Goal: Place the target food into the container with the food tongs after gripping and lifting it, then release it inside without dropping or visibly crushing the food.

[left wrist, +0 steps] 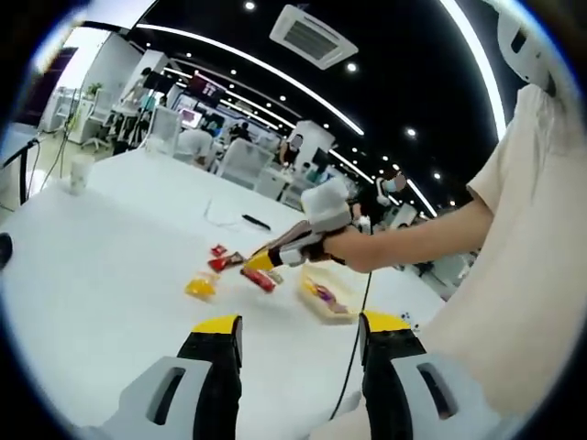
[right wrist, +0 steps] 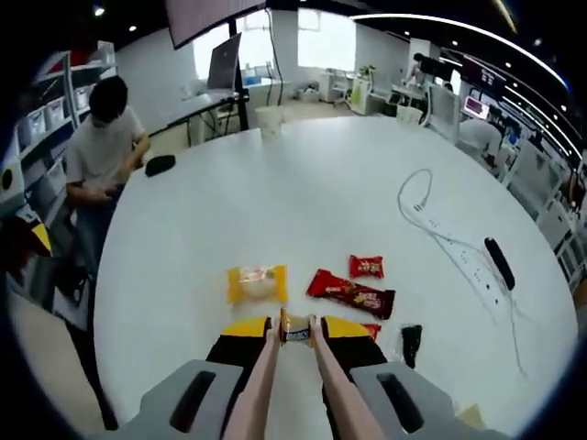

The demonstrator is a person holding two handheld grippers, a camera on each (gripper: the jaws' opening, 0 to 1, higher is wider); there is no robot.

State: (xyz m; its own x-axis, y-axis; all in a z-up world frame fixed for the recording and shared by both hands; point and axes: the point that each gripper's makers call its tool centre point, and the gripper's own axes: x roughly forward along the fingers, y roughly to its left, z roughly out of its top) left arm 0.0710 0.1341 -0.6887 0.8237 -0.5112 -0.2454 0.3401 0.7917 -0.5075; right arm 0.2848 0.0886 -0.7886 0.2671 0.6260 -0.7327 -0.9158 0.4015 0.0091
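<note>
Right gripper (right wrist: 295,332) clamped on pink food tongs (right wrist: 293,385), tong tips pinching a small wrapped snack (right wrist: 295,330) just above the white table (right wrist: 303,192). Left gripper (left wrist: 298,323) idle, jaws apart, nothing between. Container (left wrist: 326,295) just right of the scattered packets, near the tong tips. Likely light, crinkly, slippery in its wrapper, soft inside; best pinched across the middle, gently. Yellow packet (right wrist: 257,282) and red packets (right wrist: 351,291) lying beyond.

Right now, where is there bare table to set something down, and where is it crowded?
Bare table stretches between the snack cluster and the far paper cup, and left of the yellow packet. It is crowded just ahead of the right gripper: the red wrappers lie there. The cable and black remote border the right side.
</note>
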